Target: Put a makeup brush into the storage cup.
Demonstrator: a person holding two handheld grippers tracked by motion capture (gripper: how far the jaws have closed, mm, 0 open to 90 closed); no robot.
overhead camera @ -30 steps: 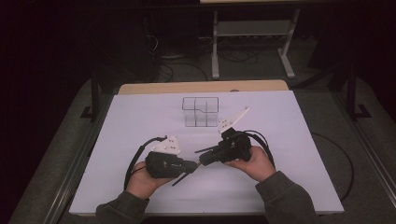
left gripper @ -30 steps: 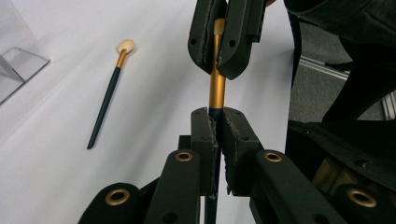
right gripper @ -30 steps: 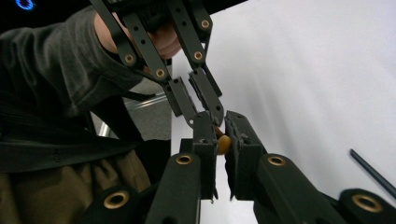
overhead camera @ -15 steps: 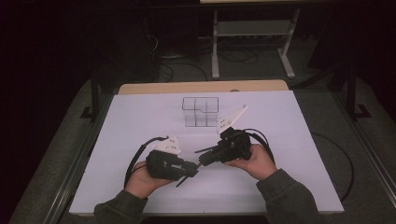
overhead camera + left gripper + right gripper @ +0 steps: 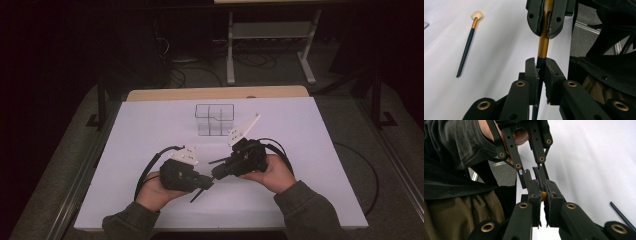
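Note:
A thin stick (image 5: pixel 543 46) with a dark blue handle, a gold sleeve and a cream tip is held between both grippers, above the white table sheet (image 5: pixel 150 130). My left gripper (image 5: pixel 540 66) is shut on the dark handle; its jaws have just been closing on it. My right gripper (image 5: pixel 542 186) is shut on the gold end, whose tip (image 5: pixel 544 194) peeks out between the pads. In the high view the left gripper (image 5: pixel 209 184) and right gripper (image 5: pixel 216 174) meet tip to tip near the front middle, and the handle's end (image 5: pixel 196 195) pokes down-left.
A second stick (image 5: pixel 466 46) of the same kind lies flat on the sheet. A clear box with compartments (image 5: pixel 215 119) stands toward the back middle. Cables trail from both grippers. The table's front edge (image 5: pixel 220 227) is close to the person's sleeves.

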